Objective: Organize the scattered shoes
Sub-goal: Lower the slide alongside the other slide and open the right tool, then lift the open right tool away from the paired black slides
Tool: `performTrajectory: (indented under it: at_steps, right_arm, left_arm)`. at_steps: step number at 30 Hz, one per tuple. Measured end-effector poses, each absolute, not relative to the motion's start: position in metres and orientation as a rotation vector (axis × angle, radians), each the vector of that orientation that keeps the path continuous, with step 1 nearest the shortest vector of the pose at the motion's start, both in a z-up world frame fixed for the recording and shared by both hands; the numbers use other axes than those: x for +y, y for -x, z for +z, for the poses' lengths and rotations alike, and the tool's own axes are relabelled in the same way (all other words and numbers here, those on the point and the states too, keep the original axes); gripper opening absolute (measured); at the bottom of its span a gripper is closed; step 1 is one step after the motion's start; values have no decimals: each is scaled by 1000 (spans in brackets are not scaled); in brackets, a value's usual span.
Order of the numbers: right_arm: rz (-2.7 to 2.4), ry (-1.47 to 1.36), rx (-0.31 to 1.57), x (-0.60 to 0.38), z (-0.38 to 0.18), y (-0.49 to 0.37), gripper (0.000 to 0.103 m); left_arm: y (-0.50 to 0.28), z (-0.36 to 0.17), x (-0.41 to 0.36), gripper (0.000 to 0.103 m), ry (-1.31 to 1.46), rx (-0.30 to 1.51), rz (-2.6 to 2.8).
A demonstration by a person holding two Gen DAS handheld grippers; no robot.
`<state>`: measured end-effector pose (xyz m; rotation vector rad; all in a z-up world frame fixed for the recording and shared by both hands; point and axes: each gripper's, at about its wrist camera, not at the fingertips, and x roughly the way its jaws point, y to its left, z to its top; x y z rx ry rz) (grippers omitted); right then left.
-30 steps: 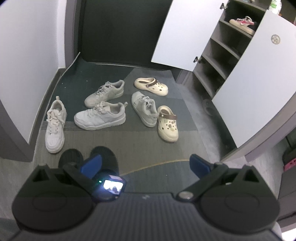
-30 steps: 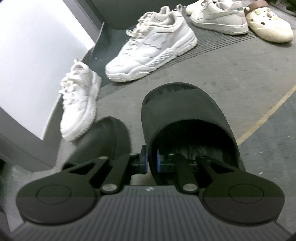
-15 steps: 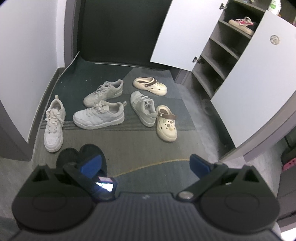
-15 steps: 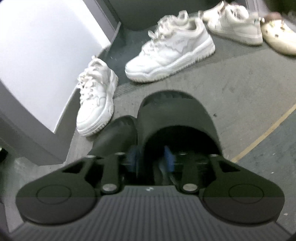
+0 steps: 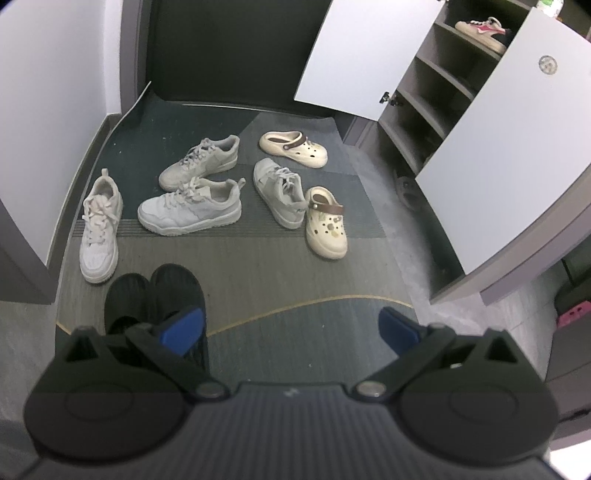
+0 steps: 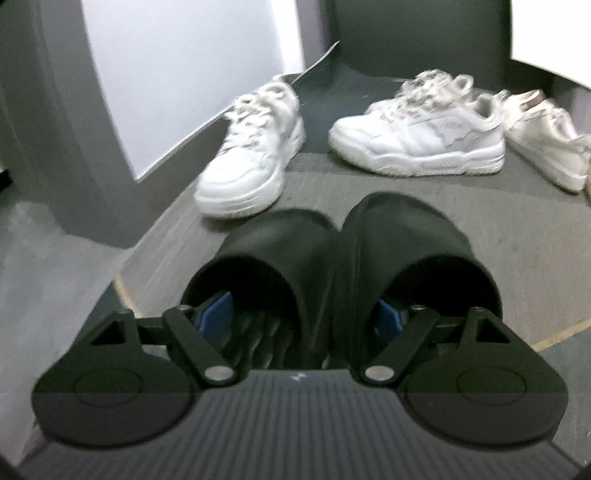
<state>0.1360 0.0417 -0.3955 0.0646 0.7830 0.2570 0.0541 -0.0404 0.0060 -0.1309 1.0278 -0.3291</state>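
Two black slippers [image 6: 273, 251] [image 6: 410, 236] lie side by side on the floor mat, toes pointing away from me. My right gripper [image 6: 303, 314] hangs just behind their heels. Its jaws are opening, one blue pad [image 6: 216, 312] at each slipper's mouth, and neither pad presses on anything. In the left wrist view the slipper pair [image 5: 177, 288] lies at the lower left, partly hidden behind my left finger. My left gripper [image 5: 290, 328] hovers wide open over the mat and holds nothing. White sneakers [image 5: 190, 214] [image 5: 99, 229] and cream clogs [image 5: 327, 229] lie scattered beyond.
An open shoe cabinet [image 5: 424, 96] with white doors [image 5: 498, 162] stands at the right, with a pink-and-white shoe [image 5: 480, 31] on an upper shelf. A white wall [image 5: 55, 92] borders the left. A dark door closes off the far end of the mat.
My right gripper was shut on the right slipper's edge; it has let go, opened, rolled level and drawn back. It has left the left wrist view. The left gripper kept still.
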Motion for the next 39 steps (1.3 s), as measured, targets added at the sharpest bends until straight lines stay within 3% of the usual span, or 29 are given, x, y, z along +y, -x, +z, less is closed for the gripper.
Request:
performTrajectory:
  at_steps: [10,13,15,16,17,23,29,36,39]
  right_arm:
    - [238,-171,838,64,-397,-151,84]
    - [214,-126,854,65,-401,-152,69]
    - [199,-107,856,61,-400,-152,52]
    - [190,-109,859,58,-400,-153,38]
    - [186,-115,863,55,-400,-154,36]
    - [272,-199,954,35,-388,-160,45]
    - [339,-328,1020,-9,-352,-147,45]
    - [299,-227,1037,-64,-271,-127,45]
    - [244,-141,1042,-101,-201,-111,45]
  left_arm:
    - [-56,3,-40,103,106,1038,-348]
    - [-55,7,-37,103,94,1003,-326]
    - [-57,10,-34,103,88,979,-300]
    - [-58,12,-32,103,88,970,-286]
    - [-59,14,-31,103,88,960,-271]
    - [-67,39,-22,103,94,833,-193]
    - [-78,53,-12,103,94,769,-128]
    - [-73,68,6,103,115,716,-102]
    - [-67,70,14,103,89,681,-137]
